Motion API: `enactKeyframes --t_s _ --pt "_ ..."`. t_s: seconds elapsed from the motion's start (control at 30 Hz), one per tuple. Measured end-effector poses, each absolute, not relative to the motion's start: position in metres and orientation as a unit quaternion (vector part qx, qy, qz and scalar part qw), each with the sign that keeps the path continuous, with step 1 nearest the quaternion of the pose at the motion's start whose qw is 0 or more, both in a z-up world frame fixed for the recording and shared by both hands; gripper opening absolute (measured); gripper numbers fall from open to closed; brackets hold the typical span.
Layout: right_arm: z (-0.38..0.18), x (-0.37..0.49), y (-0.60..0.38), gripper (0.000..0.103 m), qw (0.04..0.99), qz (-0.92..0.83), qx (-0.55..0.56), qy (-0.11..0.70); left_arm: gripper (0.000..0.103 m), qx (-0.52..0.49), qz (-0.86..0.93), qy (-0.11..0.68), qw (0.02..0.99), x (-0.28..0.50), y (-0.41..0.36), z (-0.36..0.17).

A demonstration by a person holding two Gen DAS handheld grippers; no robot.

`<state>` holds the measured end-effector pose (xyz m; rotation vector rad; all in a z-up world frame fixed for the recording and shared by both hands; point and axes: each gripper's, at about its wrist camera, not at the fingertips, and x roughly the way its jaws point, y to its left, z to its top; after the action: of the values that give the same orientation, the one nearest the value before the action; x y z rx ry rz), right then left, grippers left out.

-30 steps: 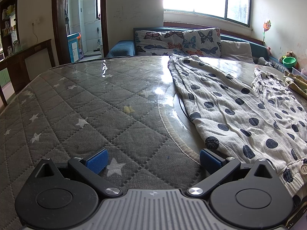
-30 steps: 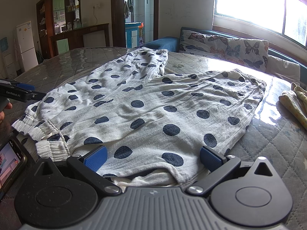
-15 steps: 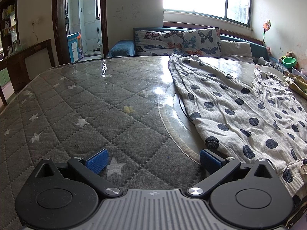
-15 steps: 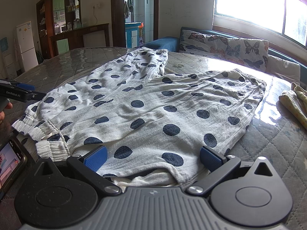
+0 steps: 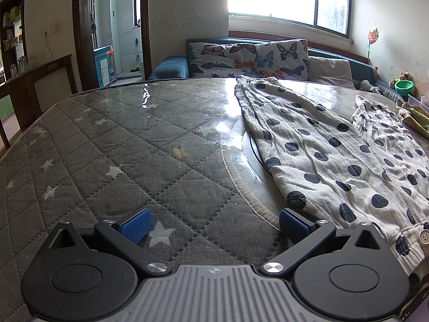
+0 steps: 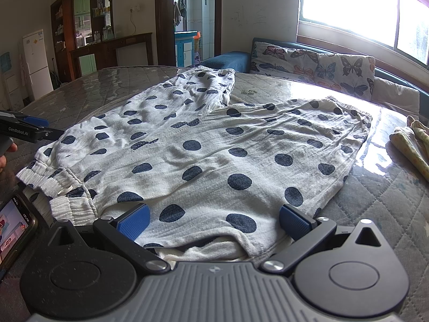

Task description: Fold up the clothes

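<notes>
Soft, crinkly white pants [image 6: 214, 145] with dark blue dots lie flat on the gray quilted bed [image 5: 107, 161]. Both tools are spread wide, holding nothing: left tool [image 5: 213, 224] beside the pants, right tool [image 6: 213, 221] over them.

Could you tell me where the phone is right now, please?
In the right wrist view the phone lies at the lower left edge, just left of the polka-dot trousers' waistband and below the left hand-held gripper.

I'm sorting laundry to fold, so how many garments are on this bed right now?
2. The white dark-dotted cotton trousers lie spread across the middle of the grey quilted mattress; the yellowish crumpled cloth sits at its right edge, partly cropped. More may lie out of view.
</notes>
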<state>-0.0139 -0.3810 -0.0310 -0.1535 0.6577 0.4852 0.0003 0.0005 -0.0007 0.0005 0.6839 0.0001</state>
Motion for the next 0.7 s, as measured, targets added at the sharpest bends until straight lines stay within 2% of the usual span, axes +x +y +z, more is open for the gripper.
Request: enactKeyframes --t_s 0.7 --pt "-0.0310 -0.0144 -0.3800 0.103 0.915 0.235 -0.075 0.319 0.103 0.003 0.001 0.335 0.942 0.0020 -0.0008 -0.0006"
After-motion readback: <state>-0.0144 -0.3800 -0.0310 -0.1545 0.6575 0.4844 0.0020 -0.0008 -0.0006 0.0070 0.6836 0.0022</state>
